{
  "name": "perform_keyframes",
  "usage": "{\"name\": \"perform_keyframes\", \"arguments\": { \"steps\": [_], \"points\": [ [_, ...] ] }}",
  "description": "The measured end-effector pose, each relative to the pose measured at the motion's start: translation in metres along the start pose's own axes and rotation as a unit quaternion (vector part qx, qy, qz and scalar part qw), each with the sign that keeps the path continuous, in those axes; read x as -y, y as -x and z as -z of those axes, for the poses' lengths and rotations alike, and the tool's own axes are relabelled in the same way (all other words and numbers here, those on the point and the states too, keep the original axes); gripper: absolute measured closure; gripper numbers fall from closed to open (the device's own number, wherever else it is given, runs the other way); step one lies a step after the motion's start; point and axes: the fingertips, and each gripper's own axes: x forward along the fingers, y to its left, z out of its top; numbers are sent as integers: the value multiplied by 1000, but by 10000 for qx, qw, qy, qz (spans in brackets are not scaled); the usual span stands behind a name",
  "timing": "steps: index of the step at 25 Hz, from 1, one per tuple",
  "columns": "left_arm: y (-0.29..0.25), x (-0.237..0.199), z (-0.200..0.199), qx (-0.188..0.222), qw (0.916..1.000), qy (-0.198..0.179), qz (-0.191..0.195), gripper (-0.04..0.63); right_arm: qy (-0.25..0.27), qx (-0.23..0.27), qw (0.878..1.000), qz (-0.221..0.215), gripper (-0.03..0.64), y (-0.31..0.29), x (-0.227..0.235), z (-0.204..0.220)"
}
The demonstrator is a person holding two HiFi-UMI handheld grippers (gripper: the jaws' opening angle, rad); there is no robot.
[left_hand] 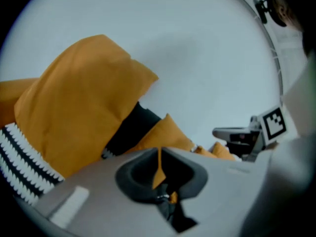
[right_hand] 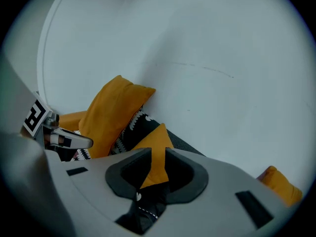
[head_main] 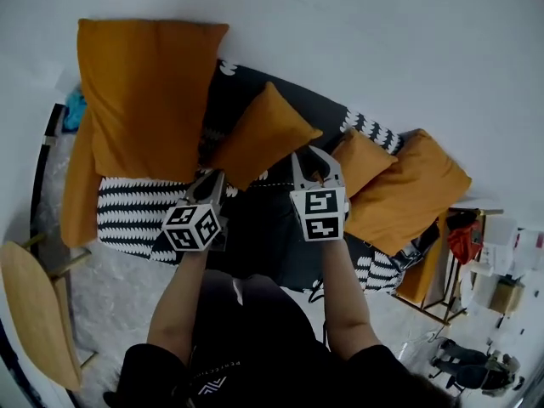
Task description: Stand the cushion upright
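A small orange cushion (head_main: 259, 134) stands on one corner on the dark sofa (head_main: 280, 236), tilted like a diamond against the white wall. My left gripper (head_main: 212, 182) is shut on its lower left edge. In the left gripper view a thin fold of the orange fabric (left_hand: 158, 168) is pinched between the closed jaws. My right gripper (head_main: 315, 161) is shut on the cushion's lower right edge. The right gripper view shows a wider wedge of the cushion (right_hand: 155, 158) clamped between the pads. The cushion's bottom corner is hidden behind the grippers.
A large orange cushion (head_main: 144, 92) leans upright at the left, and two more orange cushions (head_main: 406, 189) lie at the right. A black-and-white patterned throw (head_main: 136, 209) covers the sofa. A wooden seat (head_main: 34, 313) stands at the lower left, clutter (head_main: 493, 279) at the right.
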Motion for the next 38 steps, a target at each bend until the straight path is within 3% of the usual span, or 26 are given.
{"name": "perform_keyframes", "arguments": {
  "steps": [7, 11, 24, 33, 38],
  "points": [
    [19, 24, -25, -69, 9980, -617, 125, 583, -544, 200, 9978, 313, 591, 28, 8, -3],
    [29, 42, -38, -117, 9949, -976, 211, 586, -1187, 307, 9919, 333, 618, 49, 11, 1],
    [63, 92, -71, -325, 9788, -1974, 446, 588, -2171, 559, 9731, 527, 623, 105, 5, 26],
    [87, 105, -72, -560, 9688, -2352, 551, 588, -2786, 742, 9556, 613, 623, 142, -2, 39],
    [102, 101, -73, -548, 9684, -2372, 537, 588, -3096, 672, 9469, 551, 623, 156, -13, 55]
  ]
}}
